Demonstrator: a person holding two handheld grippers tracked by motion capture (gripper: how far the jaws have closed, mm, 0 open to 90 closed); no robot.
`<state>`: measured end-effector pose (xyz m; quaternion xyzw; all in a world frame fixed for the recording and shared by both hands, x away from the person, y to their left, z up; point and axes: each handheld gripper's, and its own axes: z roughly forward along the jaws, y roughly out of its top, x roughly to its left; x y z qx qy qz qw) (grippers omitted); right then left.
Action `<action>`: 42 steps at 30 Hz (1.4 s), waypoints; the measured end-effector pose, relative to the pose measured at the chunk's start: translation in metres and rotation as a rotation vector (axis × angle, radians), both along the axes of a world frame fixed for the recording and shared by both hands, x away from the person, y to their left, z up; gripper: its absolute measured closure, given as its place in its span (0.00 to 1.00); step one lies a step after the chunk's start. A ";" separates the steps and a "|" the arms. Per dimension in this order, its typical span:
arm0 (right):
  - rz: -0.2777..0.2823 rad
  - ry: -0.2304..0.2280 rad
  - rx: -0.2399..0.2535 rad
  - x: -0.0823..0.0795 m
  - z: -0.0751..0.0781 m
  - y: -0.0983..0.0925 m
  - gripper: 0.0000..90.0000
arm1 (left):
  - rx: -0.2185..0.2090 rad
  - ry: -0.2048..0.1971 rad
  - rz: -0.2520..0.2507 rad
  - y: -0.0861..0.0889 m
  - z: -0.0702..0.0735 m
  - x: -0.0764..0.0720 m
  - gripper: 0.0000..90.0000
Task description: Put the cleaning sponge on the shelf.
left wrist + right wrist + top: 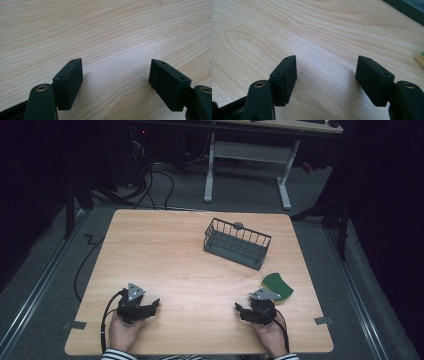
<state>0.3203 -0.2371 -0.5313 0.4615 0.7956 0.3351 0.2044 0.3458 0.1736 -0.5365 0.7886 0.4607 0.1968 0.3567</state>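
My left gripper [154, 304] rests low on the wooden table [175, 265] near its front left, held in a hand. In the left gripper view its jaws [116, 82] stand wide apart over bare wood, open with nothing between them. My right gripper [239, 309] lies near the front right, also held in a hand. In the right gripper view the black pads [327, 80] are spread over bare wood, open and empty. A green and yellow sponge [278, 287] lies just behind and right of the right gripper; a corner of the sponge [420, 60] shows at that view's right edge.
A dark wire basket [236, 243] stands on the table's far right half, turned at an angle, with a small grey thing at its back rim. Beyond the table are cables on the floor and a white desk frame [247, 165].
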 end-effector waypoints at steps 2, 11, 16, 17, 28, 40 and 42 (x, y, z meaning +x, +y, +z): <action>0.000 0.000 0.000 0.000 0.000 0.000 0.38 | 0.000 0.000 0.001 0.000 0.000 0.000 0.31; -0.017 -0.005 0.009 0.001 0.000 -0.001 0.42 | 0.001 0.004 -0.003 -0.001 0.000 0.000 0.28; -0.019 -0.005 0.014 0.000 0.000 -0.002 0.44 | -0.027 0.013 -0.001 0.000 0.000 0.001 0.28; -0.022 -0.003 0.019 0.000 0.000 -0.002 0.45 | -0.030 0.015 -0.004 0.001 0.001 0.001 0.28; -0.029 -0.012 0.060 -0.009 0.013 -0.010 0.48 | -0.053 0.025 -0.027 -0.009 0.005 -0.001 0.30; -0.038 -0.045 0.108 -0.008 0.044 -0.036 0.49 | -0.099 0.026 -0.061 -0.019 0.031 0.010 0.31; -0.041 -0.052 0.111 -0.006 0.050 -0.043 0.49 | -0.101 0.032 -0.069 -0.021 0.036 0.015 0.33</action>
